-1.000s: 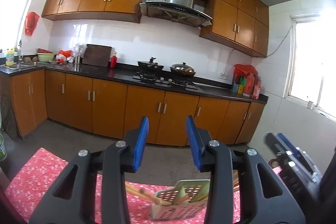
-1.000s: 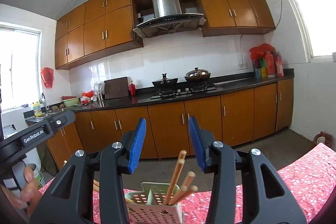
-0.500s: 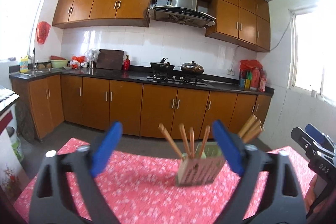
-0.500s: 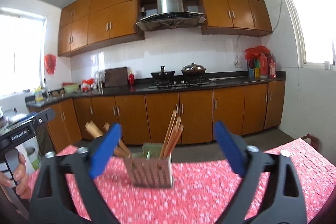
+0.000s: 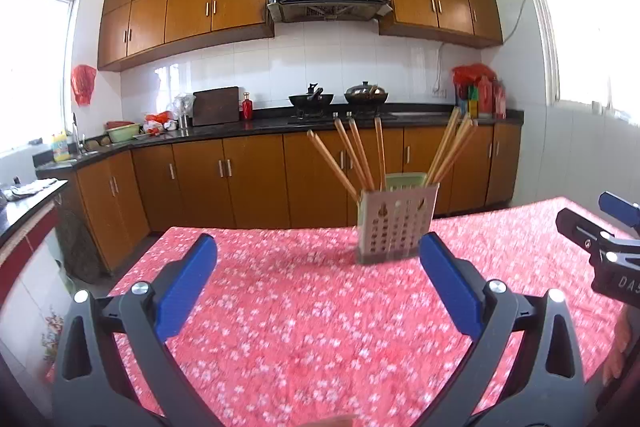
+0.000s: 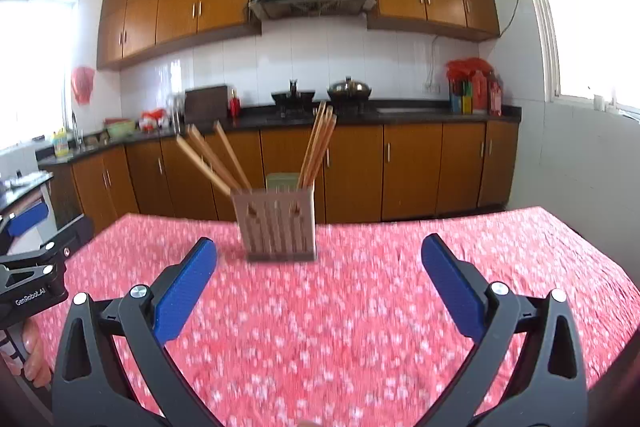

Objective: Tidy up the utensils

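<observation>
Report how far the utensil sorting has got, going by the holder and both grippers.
Done, by the look of it: the chopsticks stand in two bunches in the perforated utensil holder on the red floral tablecloth. In hand: nothing; the left gripper and right gripper are both open and empty, short of the holder. Left: no loose utensils show on the cloth.

Paired wrist views, side by side above the table point(image 5: 304, 339).
Both face the kitchen counter point(image 6: 400, 115), slightly downward; both share the nearby chopstick holder point(image 5: 396, 227).
</observation>
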